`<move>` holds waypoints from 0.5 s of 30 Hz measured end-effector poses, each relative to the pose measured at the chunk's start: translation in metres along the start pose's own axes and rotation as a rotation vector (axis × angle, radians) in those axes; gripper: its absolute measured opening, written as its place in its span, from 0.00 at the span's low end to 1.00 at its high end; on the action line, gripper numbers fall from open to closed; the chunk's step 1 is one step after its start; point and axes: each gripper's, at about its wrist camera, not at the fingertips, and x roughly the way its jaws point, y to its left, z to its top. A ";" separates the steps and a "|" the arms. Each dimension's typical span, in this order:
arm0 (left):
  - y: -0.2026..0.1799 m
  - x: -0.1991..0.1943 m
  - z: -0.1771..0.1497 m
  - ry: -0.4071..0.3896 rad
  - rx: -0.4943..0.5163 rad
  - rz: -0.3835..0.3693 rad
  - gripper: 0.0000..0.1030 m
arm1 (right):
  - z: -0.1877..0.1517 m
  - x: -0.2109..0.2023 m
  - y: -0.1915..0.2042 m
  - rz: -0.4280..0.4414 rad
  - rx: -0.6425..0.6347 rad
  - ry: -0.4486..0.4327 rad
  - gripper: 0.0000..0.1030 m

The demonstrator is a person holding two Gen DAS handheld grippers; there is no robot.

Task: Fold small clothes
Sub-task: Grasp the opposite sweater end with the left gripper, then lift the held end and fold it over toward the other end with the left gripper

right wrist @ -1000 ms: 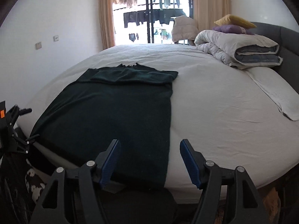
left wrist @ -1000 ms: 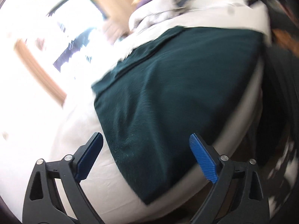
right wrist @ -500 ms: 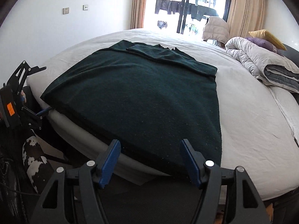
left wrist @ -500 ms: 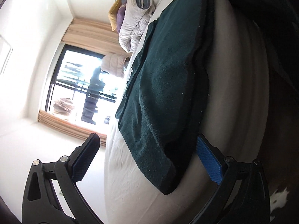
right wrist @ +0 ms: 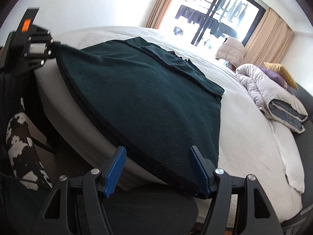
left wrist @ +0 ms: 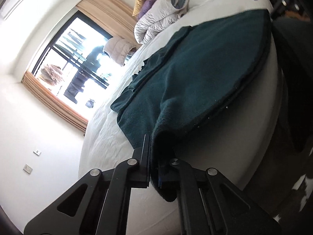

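Note:
A dark green cloth (right wrist: 148, 96) lies spread flat on the white bed (right wrist: 244, 137), its far end folded over. It also shows in the left wrist view (left wrist: 195, 74). My left gripper (left wrist: 154, 152) is shut on the cloth's near left corner at the bed's edge; from the right wrist view it shows at the far left (right wrist: 35, 49) with the corner pulled taut. My right gripper (right wrist: 158, 168) is open, its blue pads on either side of the cloth's near right hem, not touching it.
A folded grey duvet (right wrist: 273, 96) with purple and yellow pillows (right wrist: 279, 74) lies at the bed's head. A window with curtains (right wrist: 215, 11) is beyond the bed. A black-and-white patterned object (right wrist: 21, 148) and a dark seat (right wrist: 146, 211) are below the bed's edge.
My left gripper has closed on the cloth's near left corner. My right gripper has moved in low toward the near right hem and stays open.

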 end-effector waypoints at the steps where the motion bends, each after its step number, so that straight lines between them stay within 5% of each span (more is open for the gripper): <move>1: 0.008 -0.006 0.004 -0.005 -0.036 -0.006 0.04 | -0.001 0.002 0.004 -0.019 -0.037 0.006 0.66; 9: 0.053 -0.028 0.032 -0.046 -0.197 -0.037 0.03 | -0.004 0.021 0.024 -0.159 -0.238 0.049 0.65; 15: 0.071 -0.037 0.051 -0.078 -0.228 -0.029 0.03 | -0.011 0.044 0.016 -0.253 -0.271 0.152 0.52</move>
